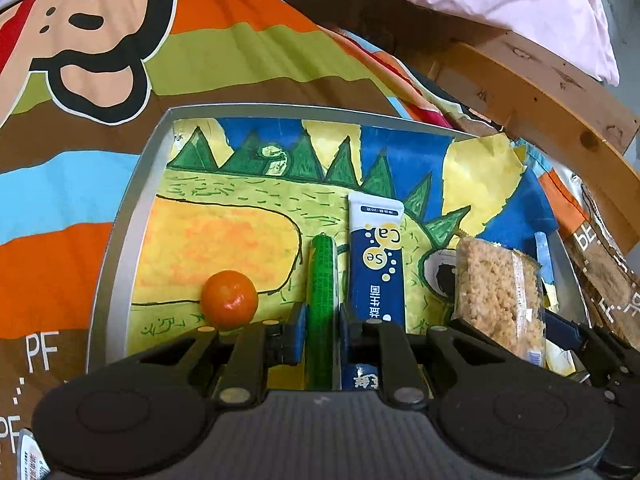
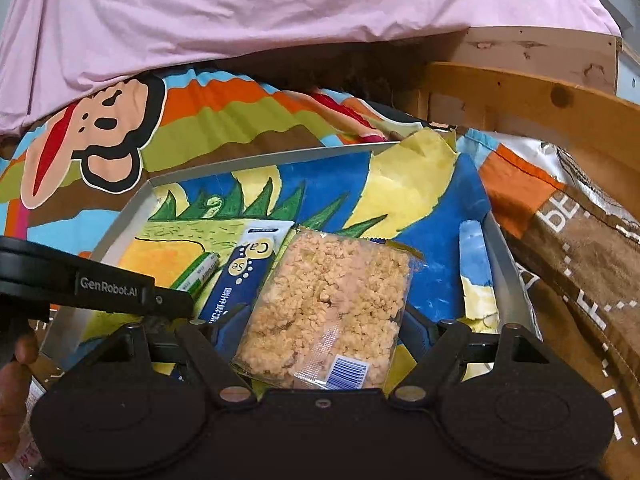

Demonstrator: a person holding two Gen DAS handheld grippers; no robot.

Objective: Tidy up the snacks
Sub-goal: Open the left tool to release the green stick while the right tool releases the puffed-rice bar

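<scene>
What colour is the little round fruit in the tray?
Orange. The little round fruit is bright and shiny, seen best in the left wrist view.

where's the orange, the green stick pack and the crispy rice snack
orange (image 1: 229, 299), left wrist view, middle of its skin
green stick pack (image 1: 321, 280), left wrist view, upper half of the wrapper beyond the gripper fingers
crispy rice snack (image 2: 328, 300), right wrist view, centre of the clear wrapper
</scene>
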